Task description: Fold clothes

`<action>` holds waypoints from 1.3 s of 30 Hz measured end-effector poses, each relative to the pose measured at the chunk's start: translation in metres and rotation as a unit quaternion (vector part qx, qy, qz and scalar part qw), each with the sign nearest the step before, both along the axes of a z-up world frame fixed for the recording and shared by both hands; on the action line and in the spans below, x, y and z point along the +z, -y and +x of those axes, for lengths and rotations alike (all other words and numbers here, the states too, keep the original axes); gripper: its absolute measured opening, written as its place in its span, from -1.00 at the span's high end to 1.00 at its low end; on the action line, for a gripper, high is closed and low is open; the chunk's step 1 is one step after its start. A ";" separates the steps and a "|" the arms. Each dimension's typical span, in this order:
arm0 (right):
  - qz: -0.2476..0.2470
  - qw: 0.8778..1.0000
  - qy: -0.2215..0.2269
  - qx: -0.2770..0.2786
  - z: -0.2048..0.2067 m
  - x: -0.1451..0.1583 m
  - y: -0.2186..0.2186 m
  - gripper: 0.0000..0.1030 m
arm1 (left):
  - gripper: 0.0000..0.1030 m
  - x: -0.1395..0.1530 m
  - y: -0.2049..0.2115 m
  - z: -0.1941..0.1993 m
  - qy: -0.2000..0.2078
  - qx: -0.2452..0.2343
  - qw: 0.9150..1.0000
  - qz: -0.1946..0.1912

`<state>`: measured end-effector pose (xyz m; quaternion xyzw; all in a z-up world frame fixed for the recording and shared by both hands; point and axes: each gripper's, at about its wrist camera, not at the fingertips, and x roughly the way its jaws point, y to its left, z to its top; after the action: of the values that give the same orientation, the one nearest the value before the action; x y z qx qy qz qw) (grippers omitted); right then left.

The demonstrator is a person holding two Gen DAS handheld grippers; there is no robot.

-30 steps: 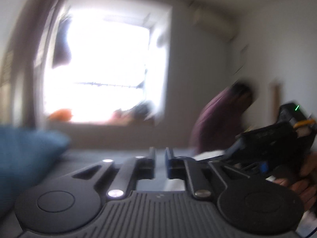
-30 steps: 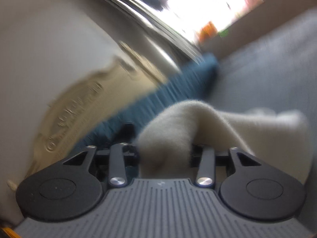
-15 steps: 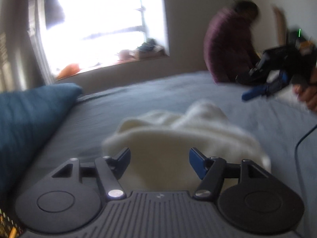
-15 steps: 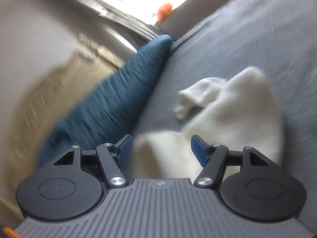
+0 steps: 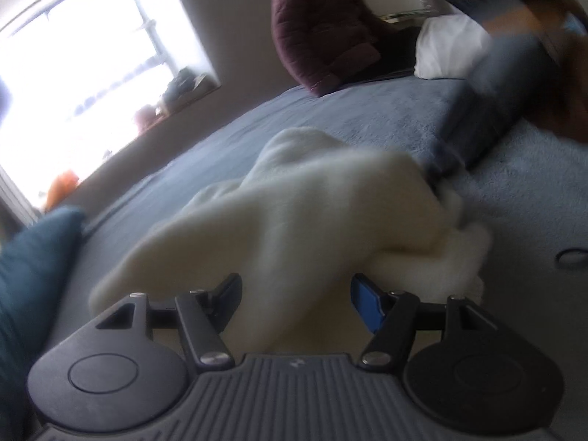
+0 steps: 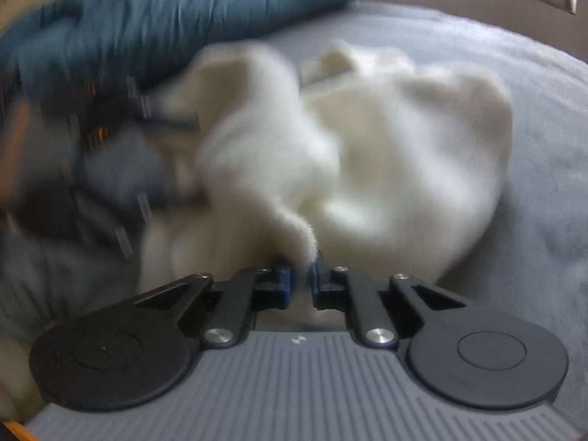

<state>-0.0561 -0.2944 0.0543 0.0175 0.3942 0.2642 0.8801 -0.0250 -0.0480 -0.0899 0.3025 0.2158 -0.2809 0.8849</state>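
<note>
Cloth (image 5: 312, 213), cream-white and fluffy, lies crumpled in a soft heap on the grey-blue bed (image 5: 367, 117), near the teal pillow (image 6: 165, 18). The right gripper (image 6: 301, 279) has its jaws pinched almost together on a small tuft of the cloth. The left gripper (image 5: 296, 294) has its jaws wide apart, with a fold of the cloth between them but not pressed.

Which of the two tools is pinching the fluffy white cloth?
The right tool is: its two fingers are squeezed together on a tuft of the fluffy white cloth. The left tool stands wide open, the cloth only lying between its fingers.
</note>
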 end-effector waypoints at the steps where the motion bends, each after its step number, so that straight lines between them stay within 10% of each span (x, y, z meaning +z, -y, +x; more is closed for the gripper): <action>1: 0.028 1.000 0.005 -0.006 0.008 0.011 0.006 0.87 | -0.37 0.000 0.004 0.003 0.010 -0.004 1.000 0.005; 6: 0.162 0.986 -0.001 -0.025 0.060 0.048 0.030 0.87 | -0.48 0.004 0.024 0.034 0.044 0.015 0.999 0.006; 10: 0.238 0.969 -0.030 -0.056 0.097 0.042 0.049 0.79 | 0.39 0.013 0.015 0.082 0.002 0.103 0.993 -0.064; 15: 0.290 0.950 -0.011 -0.116 0.089 0.020 0.080 0.60 | 0.59 0.020 -0.018 0.128 -0.066 0.195 0.965 -0.163; 23: 0.090 0.991 0.086 -0.042 0.032 0.004 0.034 -0.27 | 0.52 0.010 -0.026 0.142 -0.085 0.223 0.954 -0.179; 28: -0.035 0.992 0.118 -0.032 0.030 -0.023 -0.001 -0.25 | 0.57 0.009 -0.025 0.141 -0.077 0.218 0.957 -0.173; 35: -0.085 0.980 0.159 -0.082 0.036 -0.029 -0.009 0.05 | 0.78 0.047 -0.038 0.122 -0.005 0.233 0.944 -0.233; 39: -0.058 0.980 0.179 -0.061 0.026 -0.020 -0.016 -0.14 | 0.80 0.091 -0.042 0.100 0.058 0.221 0.939 -0.256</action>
<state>-0.0303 -0.2788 0.0340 -0.0573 0.2428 0.1853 0.9505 0.0747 -0.0060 0.0010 0.0264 0.1463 -0.1063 0.9832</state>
